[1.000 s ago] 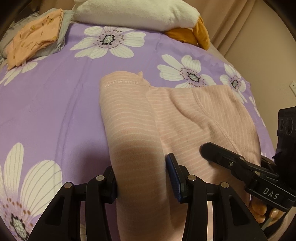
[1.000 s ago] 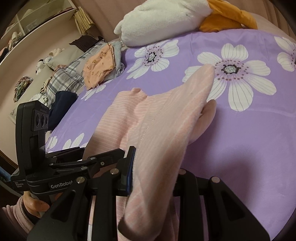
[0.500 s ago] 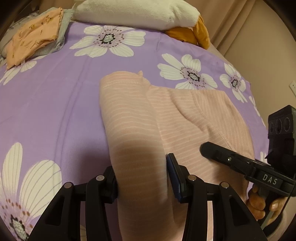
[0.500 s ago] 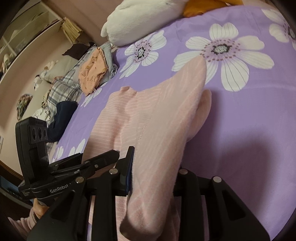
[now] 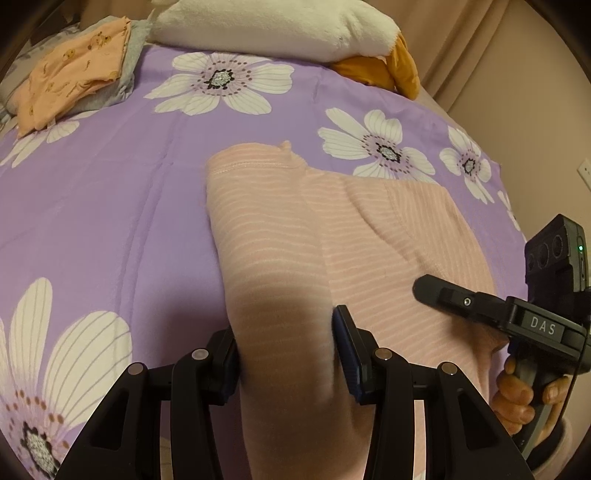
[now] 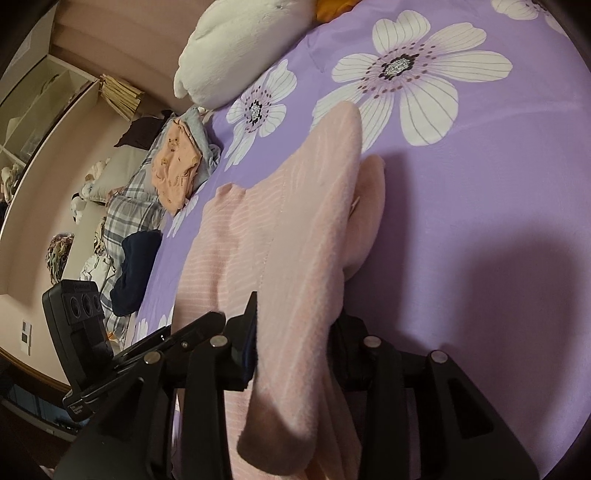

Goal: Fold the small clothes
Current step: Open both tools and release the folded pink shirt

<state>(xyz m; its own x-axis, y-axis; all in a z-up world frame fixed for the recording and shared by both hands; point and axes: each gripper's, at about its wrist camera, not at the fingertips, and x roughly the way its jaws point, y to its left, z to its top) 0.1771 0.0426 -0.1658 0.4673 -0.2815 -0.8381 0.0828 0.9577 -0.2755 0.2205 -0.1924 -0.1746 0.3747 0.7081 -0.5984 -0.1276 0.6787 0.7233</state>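
You are working on the bed, with its purple cover and big white flowers. The pink striped garment lies in the middle of it, and that is the piece you are folding. I think you are about halfway with it. Its near end is lifted off the bed in both tongs, and the far end lies flat toward 12 o'clock. It is not yet folded over and laid down.

At 10 o'clock on the bed sits a pile of folded clothes, orange on top of grey. Those look done.

Your left tongs are pinching a thick fold of the pink cloth. Your right tongs are pinching the other side of it, and the cloth hangs down over them.

The left view shows the orange thing beside the white plush toy at 12 o'clock, and your right hand at 4 o'clock.

Only the right view shows the messy heap of checked and dark clothes off the bed's edge at 9 o'clock. It may be more to fold.
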